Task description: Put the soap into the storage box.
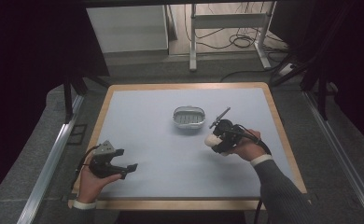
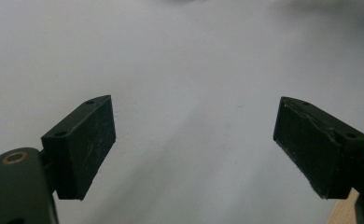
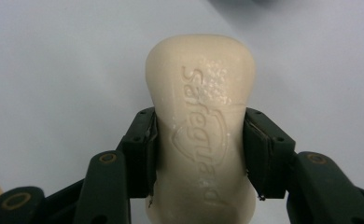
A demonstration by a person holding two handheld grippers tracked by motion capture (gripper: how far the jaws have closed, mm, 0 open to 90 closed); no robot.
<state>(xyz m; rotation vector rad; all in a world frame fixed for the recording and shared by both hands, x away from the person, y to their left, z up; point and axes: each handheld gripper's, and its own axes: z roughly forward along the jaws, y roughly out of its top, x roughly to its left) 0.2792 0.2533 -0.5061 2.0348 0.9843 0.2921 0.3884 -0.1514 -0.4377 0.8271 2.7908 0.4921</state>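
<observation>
Dim room, dark drapes both sides, a white desk frame (image 1: pixel 227 35) w/ loose cables on the floor at the back. In the middle sits the counter (image 1: pixel 143 116): pale grey-blue top w/ a wood edge, mostly bare.

Person stands at the near edge, forearms coming in from below, dark sleeve w/ white cuff on the right arm.

Left claw (image 1: pixel 126 162) is low at the near-left part of the counter, held in the left hand (image 1: pixel 92 179), pointing toward the middle. In the left gripper view (image 2: pixel 194 144) its jaws stand wide apart w/ nothing between them, just bare counter surface beyond.

Right claw (image 1: pixel 216 142) is right of centre, held in the right hand (image 1: pixel 248 148), pointing left. It's clamped on a soap bar (image 1: pixel 212 139), cream-white; in the right gripper view (image 3: pixel 199 154) the pads press both long sides of the bar (image 3: pixel 201 116) around its waist, rounded end sticking out past the tips, embossed lettering & a shield mark facing the camera. The bar looks lifted off the counter, but can't be sure.

Soap dish (image 1: pixel 188 117), small oval, grey w/ a ribbed insert, sits near the centre of the counter, just up & left of the held soap, apart from it. Nothing in the dish.
</observation>
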